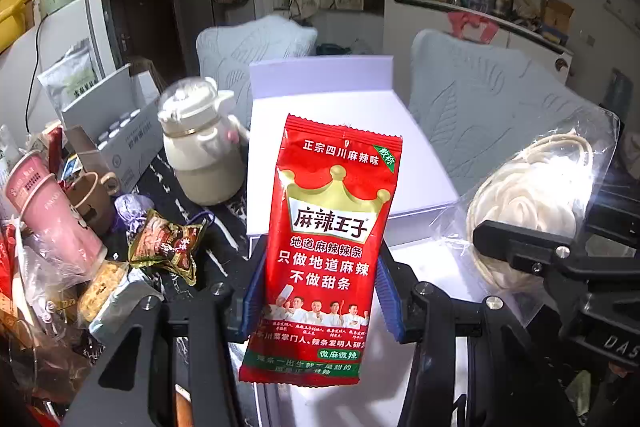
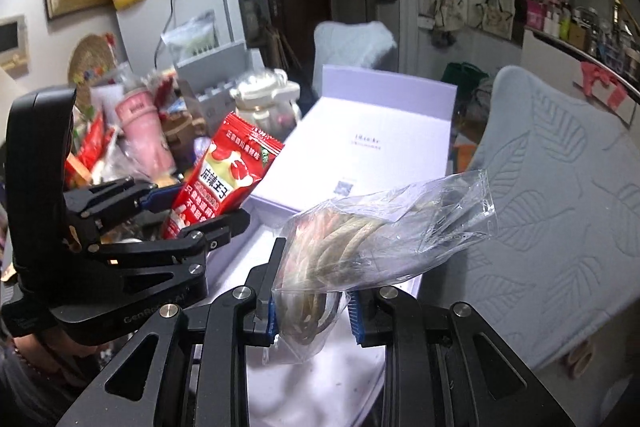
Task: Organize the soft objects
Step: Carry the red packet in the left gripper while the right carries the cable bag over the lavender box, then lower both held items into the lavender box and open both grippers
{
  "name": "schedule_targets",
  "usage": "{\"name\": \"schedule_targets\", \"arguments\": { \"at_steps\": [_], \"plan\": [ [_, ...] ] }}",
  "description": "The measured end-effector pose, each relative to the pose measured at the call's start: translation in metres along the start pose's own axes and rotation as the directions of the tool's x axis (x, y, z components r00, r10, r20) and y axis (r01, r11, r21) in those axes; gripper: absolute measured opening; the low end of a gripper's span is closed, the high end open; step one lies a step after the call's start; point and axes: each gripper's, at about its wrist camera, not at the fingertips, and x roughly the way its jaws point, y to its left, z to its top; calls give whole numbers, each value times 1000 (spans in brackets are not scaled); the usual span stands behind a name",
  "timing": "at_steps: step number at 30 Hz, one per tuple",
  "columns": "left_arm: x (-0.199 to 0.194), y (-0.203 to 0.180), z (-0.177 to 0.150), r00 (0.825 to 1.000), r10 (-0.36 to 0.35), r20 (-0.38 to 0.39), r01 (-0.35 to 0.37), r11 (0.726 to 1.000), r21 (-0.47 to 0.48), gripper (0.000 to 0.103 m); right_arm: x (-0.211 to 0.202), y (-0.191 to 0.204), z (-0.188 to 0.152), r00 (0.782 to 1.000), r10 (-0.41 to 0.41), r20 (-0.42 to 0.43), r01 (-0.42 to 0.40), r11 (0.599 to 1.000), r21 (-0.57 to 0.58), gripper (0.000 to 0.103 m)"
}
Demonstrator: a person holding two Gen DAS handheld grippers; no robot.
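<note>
Red foil snack packet with a gold crown and Chinese print [image 1: 326,247] sits upright between the blue pads of the left gripper [image 1: 320,291], jaws closed onto its lower half, packet held in the air over the open white cardboard gift box [image 1: 420,183]. In the right wrist view the same packet [image 2: 224,179] shows tilted in the left gripper [image 2: 192,211], to the left of the box [image 2: 360,147].

Right gripper [image 2: 312,311] pinches a clear plastic bag of coiled off-white cord [image 2: 360,239]; jaws narrowed onto the bag's lower end, the rest sticking up and to the right over the box's white interior. From the left wrist view the bag [image 1: 532,195] hangs right of the red packet, above the right gripper's black body [image 1: 552,259].

Left of the box, on the dark table: cream kettle-shaped bottle with a clear lid [image 1: 200,143], pink paper cup [image 1: 52,211], brown mug [image 1: 92,195], small dark-red and gold snack pouch [image 1: 168,243]. Pale blue quilted chair backs [image 1: 480,107] stand behind the box.
</note>
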Motion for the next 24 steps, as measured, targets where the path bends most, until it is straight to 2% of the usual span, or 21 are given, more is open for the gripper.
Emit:
{"name": "schedule_targets", "arguments": {
  "at_steps": [8, 12, 15, 19, 20, 21, 22, 24],
  "plan": [
    [37, 3, -7, 996, 38, -75, -37, 999, 16, 48, 53, -6, -5, 992, 6, -126, -6, 1000, 1, 28],
    [48, 6, -10, 993, 31, -110, -31, 1000, 5, 48, 67, -14, -5, 985, 46, -166, -38, 998, 50, 28],
    [52, 6, -11, 992, 40, -123, -39, 999, 11, 48, 73, -15, -6, 980, 36, -194, -28, 999, 45, 29],
    [61, 7, -11, 985, 13, -174, -15, 1000, -6, 49, 74, -14, -6, 979, 18, -201, -10, 999, 43, 43],
    [63, 7, -12, 981, 21, -192, -23, 1000, -8, 49, 73, -14, -6, 979, 8, -203, 0, 999, 41, 52],
    [65, 7, -13, 978, 34, -206, -36, 999, -5, 52, 73, -14, -6, 979, -4, -204, 12, 999, 38, 59],
    [67, 6, -14, 975, 49, -219, -50, 999, 0, 56, 72, -14, -6, 979, -14, -205, 22, 999, 36, 62],
    [66, 6, -14, 974, 61, -218, -62, 998, 2, 75, 71, -15, -6, 977, -28, -210, 36, 999, 34, 64]
  ]
}}
